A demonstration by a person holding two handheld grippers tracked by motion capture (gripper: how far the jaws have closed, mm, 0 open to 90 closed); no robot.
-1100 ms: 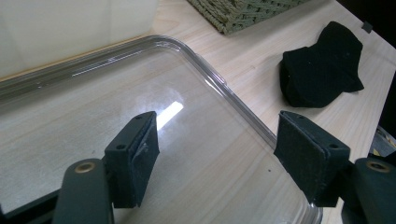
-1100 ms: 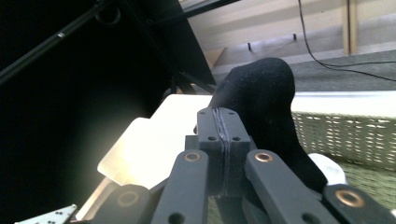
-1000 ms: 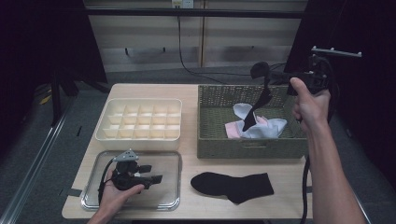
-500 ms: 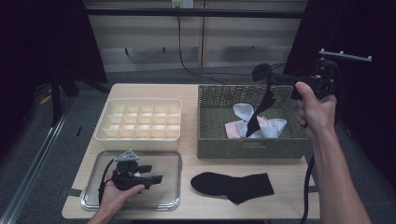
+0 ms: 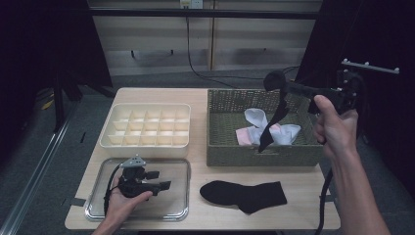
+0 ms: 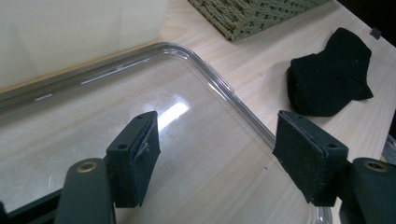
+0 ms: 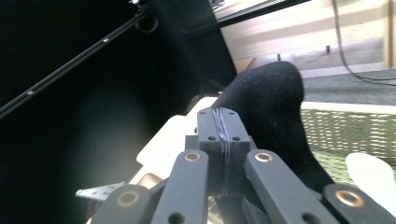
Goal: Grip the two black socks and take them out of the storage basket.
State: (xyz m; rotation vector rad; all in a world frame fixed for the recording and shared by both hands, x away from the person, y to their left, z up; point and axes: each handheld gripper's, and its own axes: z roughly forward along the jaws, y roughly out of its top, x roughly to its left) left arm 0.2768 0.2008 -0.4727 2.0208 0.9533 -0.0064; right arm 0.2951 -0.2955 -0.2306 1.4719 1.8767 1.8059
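My right tongs (image 5: 274, 81), clamped on black sock (image 5: 273, 120), have carried it right, higher above basket (image 5: 264, 152); pairing with second sock (image 5: 244, 194) on tabletop looks next. Left tongs (image 5: 164, 185) apart, idle over tray (image 5: 180, 213).

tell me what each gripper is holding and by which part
The right gripper is shut on a black sock by one end, the rest hanging over the basket. The left gripper is open over the tray, holding nothing.

table (image 5: 303, 196) | on it: organizer (image 5: 147, 125), basket (image 5: 259, 154), tray (image 5: 181, 188), black sock (image 5: 244, 194)
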